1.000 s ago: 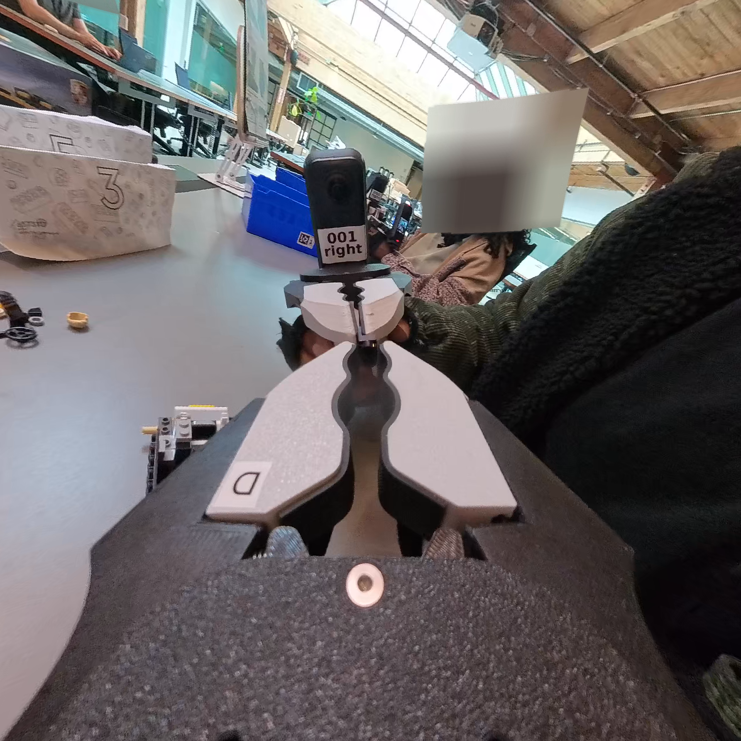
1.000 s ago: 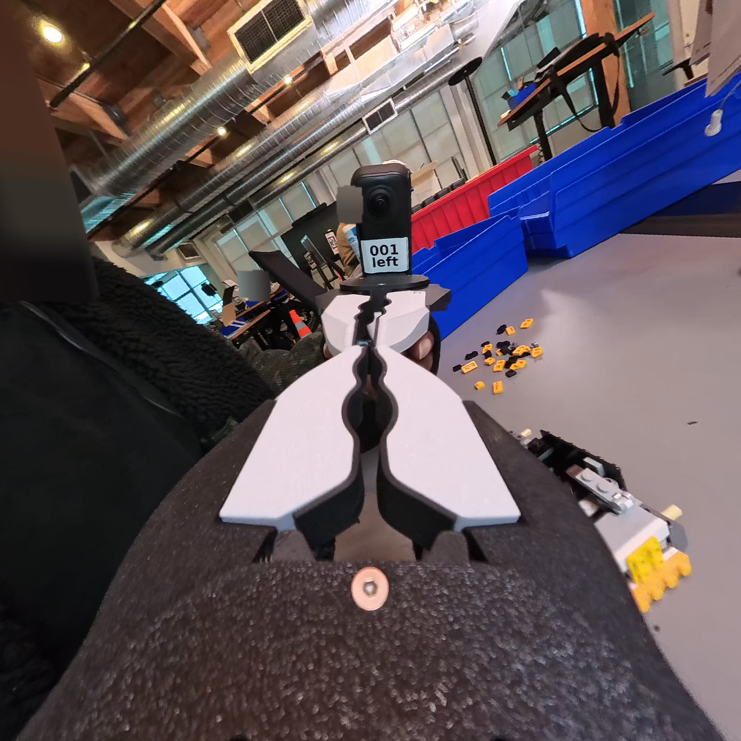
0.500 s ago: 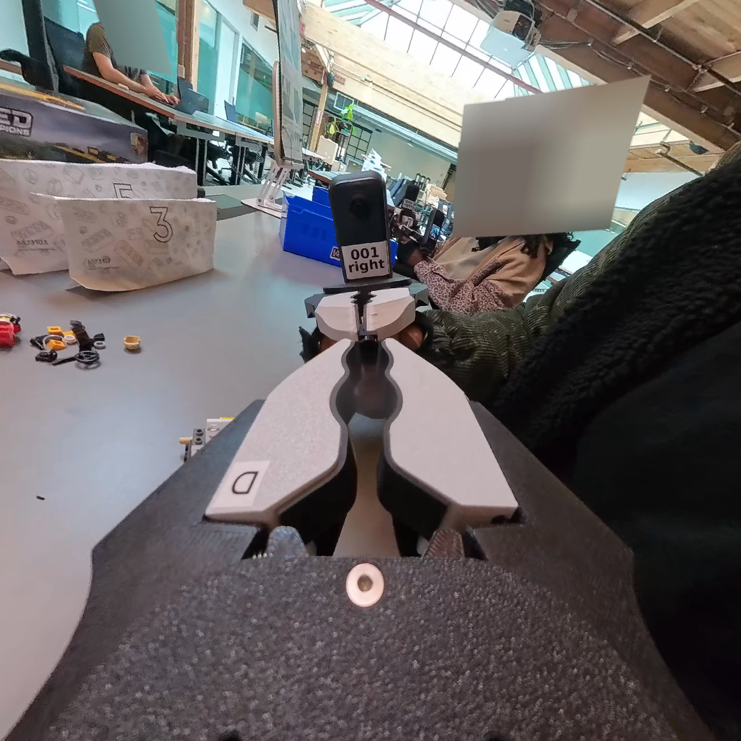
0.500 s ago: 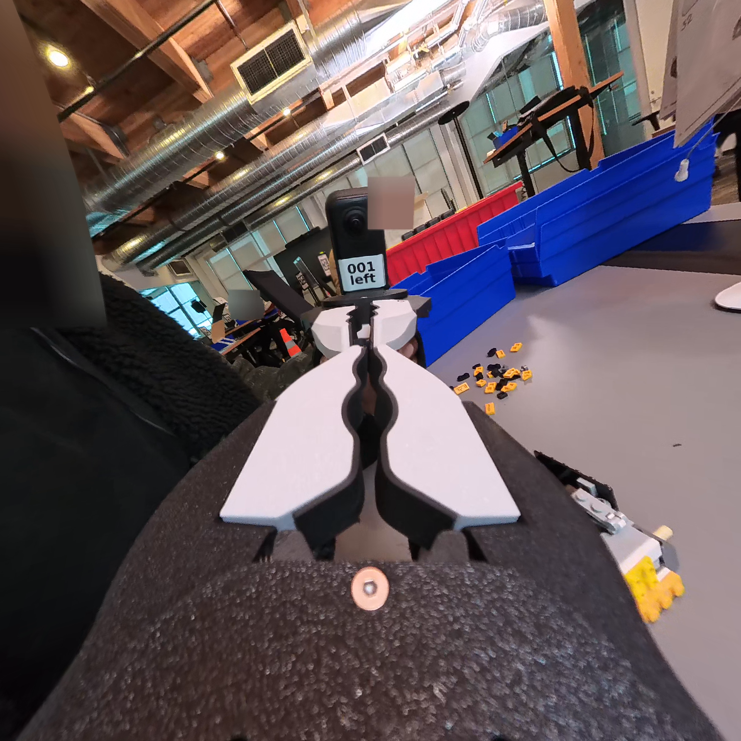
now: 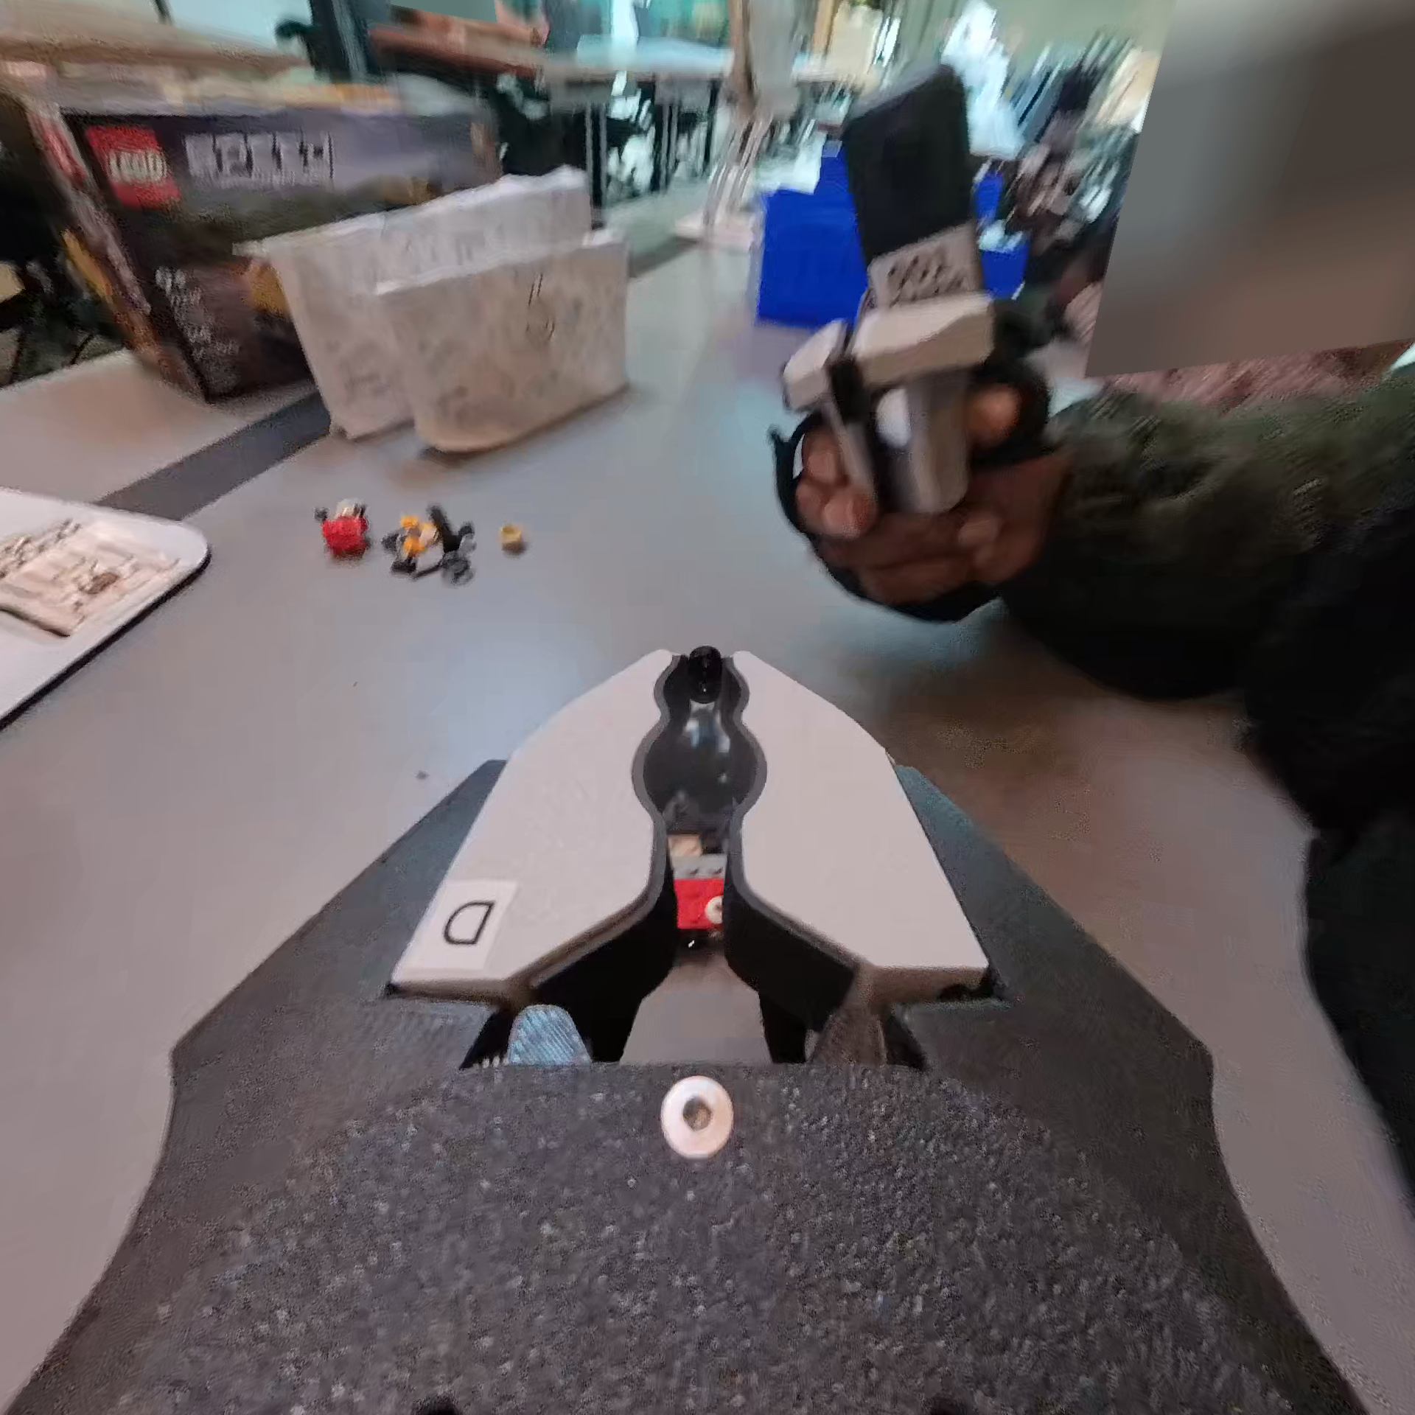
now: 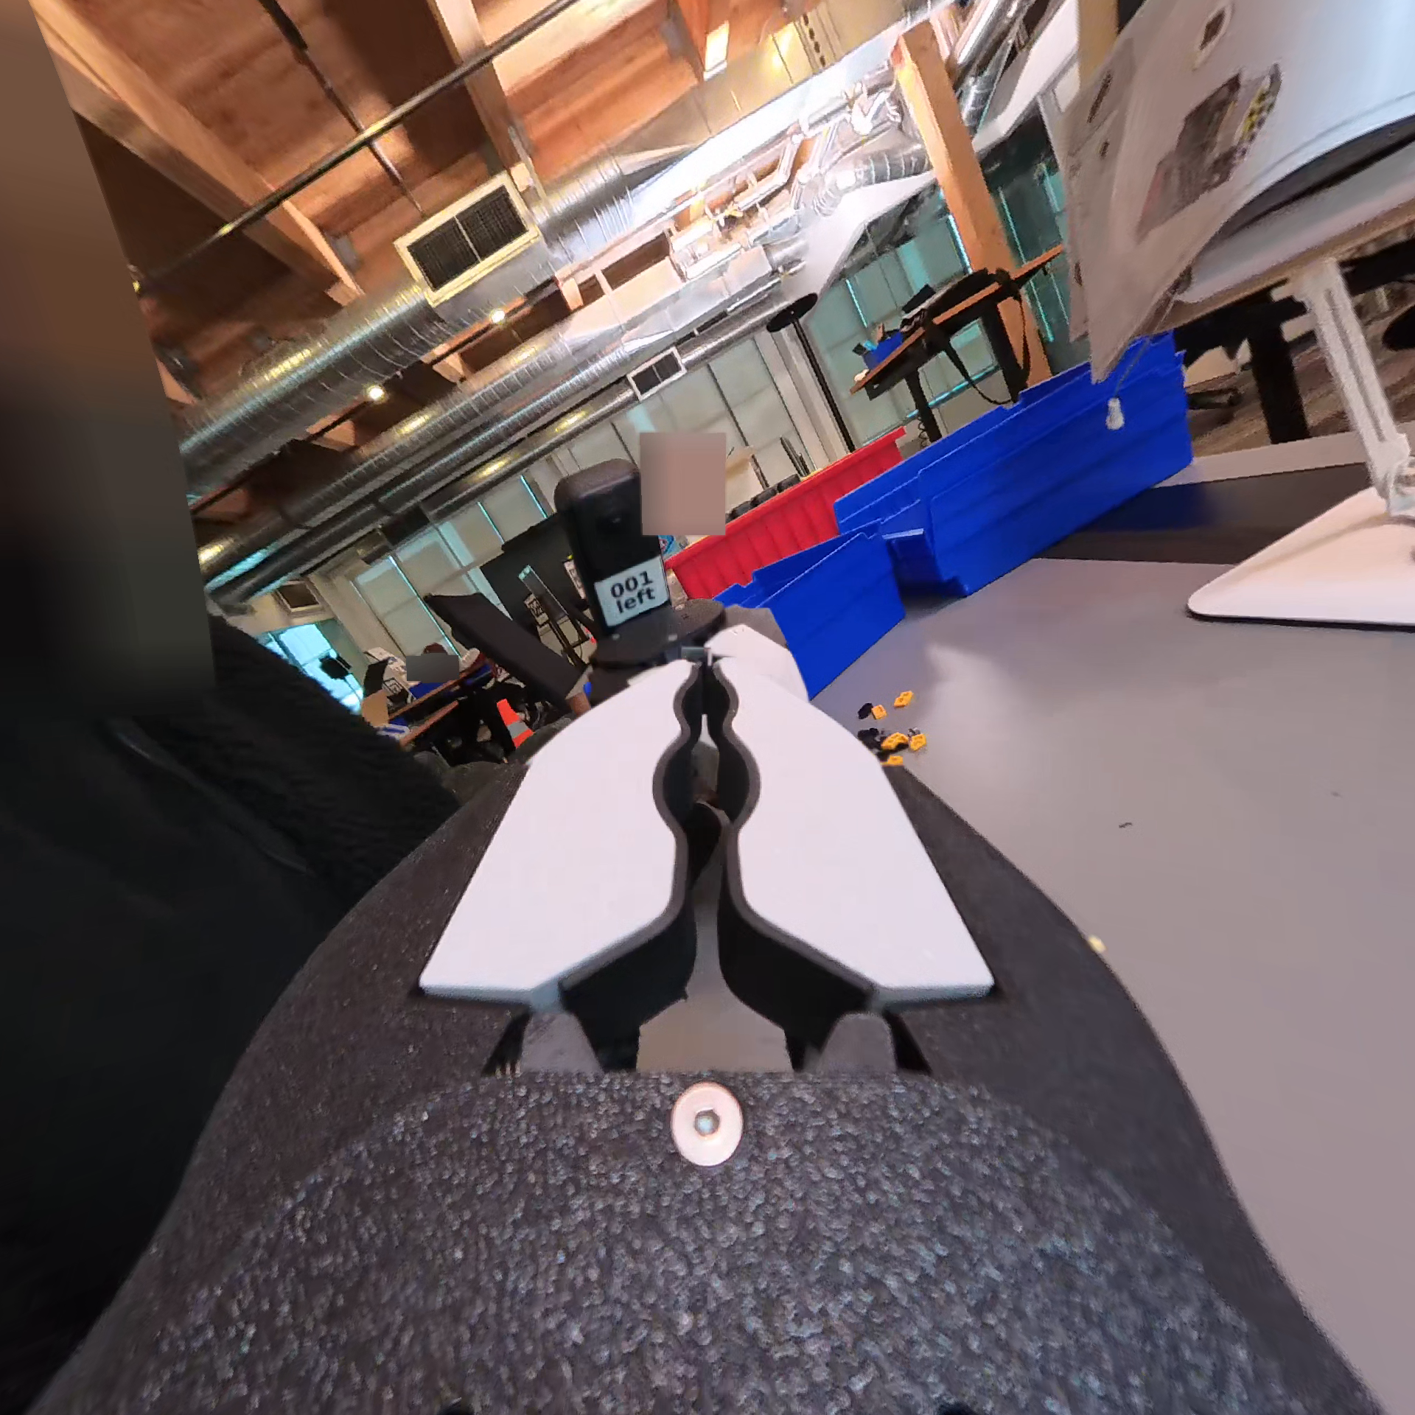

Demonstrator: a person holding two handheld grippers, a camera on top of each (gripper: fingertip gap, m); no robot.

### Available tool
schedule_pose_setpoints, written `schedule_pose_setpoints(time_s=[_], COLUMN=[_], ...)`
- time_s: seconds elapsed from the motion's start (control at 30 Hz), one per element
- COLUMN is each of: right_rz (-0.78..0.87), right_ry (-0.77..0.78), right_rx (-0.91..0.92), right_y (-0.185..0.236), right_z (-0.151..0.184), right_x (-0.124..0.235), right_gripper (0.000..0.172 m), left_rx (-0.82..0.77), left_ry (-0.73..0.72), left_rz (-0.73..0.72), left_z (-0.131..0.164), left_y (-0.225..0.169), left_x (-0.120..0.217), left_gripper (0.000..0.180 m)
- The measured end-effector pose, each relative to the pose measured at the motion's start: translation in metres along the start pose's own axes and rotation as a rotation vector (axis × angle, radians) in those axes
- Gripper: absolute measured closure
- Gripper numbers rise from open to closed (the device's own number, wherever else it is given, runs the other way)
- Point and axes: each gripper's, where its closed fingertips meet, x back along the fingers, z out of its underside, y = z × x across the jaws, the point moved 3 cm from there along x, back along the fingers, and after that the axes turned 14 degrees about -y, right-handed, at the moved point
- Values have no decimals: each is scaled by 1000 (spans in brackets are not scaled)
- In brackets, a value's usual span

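My left gripper (image 5: 703,668) is shut on a small black piece (image 5: 704,674) whose rounded end pokes out at the fingertips. It hovers low over the grey table (image 5: 383,766). Through the gap between its fingers I see part of a brick model (image 5: 697,903), red and grey, lying below. My right gripper (image 6: 703,666) is shut, tips together, and points at the left gripper's camera block (image 6: 612,551). In the left wrist view the right gripper (image 5: 861,398) is blurred, held in a hand up and to the right, off the table.
Loose small pieces (image 5: 417,540), a red piece (image 5: 343,532) and a tan round piece (image 5: 513,536) lie ahead. White paper bags (image 5: 498,344), a dark box (image 5: 230,230) and a booklet (image 5: 69,566) stand left. Blue bins (image 6: 995,498), orange pieces (image 6: 892,735) and a white stand (image 6: 1317,582) lie right. My right fingertips sit around 8 centimetres from my left ones.
My left gripper has tipped down towards the table and away from the right gripper, which it faced tip to tip before. The brick model now lies under its fingers. Both jaws stay as they were.
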Motion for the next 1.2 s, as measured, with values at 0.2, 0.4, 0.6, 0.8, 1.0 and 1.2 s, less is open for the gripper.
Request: schedule_pose_setpoints(time_s=[0.2,0.4,0.6,0.8,1.0,1.2], right_rz=[52,74,80,87,88,93], right_ry=[-48,-51,-50,-54,-50,-56], right_rx=[-33,-76,-89,-101,-108,-116], right_y=[-8,-13,-14,-16,-16,-17], right_z=[-8,-6,-5,-5,-4,-5], right_x=[6,8,8,9,8,9], right_gripper=[171,171,171,171,171,171], left_rx=[-105,-136,-137,-154,-156,-161], left_ry=[174,241,245,258,254,211], left_rz=[-54,-43,-41,-27,-20,-52], left_z=[28,41,43,47,47,38], left_y=[11,11,12,10,9,14], left_x=[-14,-22,-27,-32,-34,-29], left_gripper=[173,172,173,172,170,170])
